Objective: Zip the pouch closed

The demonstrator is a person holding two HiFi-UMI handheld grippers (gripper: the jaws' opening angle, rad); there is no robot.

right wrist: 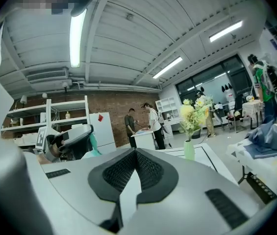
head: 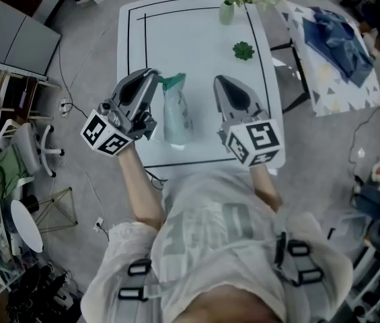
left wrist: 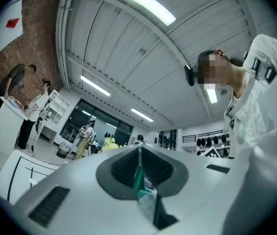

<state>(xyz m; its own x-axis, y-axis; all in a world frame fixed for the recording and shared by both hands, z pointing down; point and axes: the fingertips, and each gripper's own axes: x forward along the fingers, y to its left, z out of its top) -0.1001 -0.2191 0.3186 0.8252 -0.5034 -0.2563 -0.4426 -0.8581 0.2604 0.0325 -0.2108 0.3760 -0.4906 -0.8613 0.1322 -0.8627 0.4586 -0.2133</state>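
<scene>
**Desk** (head: 196,29): white top with a black line border drawn inside its edges. It serves as the reference for all places below.

**Pouch** (head: 177,116): clear body with a green top edge, long and narrow. It is over the near half of the desk, left of the desk's middle, with its green end pointing toward the desk's far side. Whether its lower end touches the desk cannot be told, and the zip's state cannot be made out.

**Left gripper** (head: 157,77): over the near left part of the desk and clenched on the pouch. The left gripper view shows the green edge pinched between the pads, with the pale body hanging below them.

**Right gripper** (head: 220,81): over the near right part of the desk. Its jaws are pressed together with nothing between them, and it is apart from the pouch.

**Vase** (head: 226,11): pale green, holding yellow flowers, at the far edge of the desk.

**Small green plant** (head: 243,50): on the far right part of the desk.

**Blue cloth** (head: 341,36): crumpled on a patterned cover, to the right of the desk.

**Office chair** (head: 33,150): on the floor, to the left of the desk.

**Two persons** (right wrist: 143,124): standing at a white counter, well beyond the desk.
</scene>
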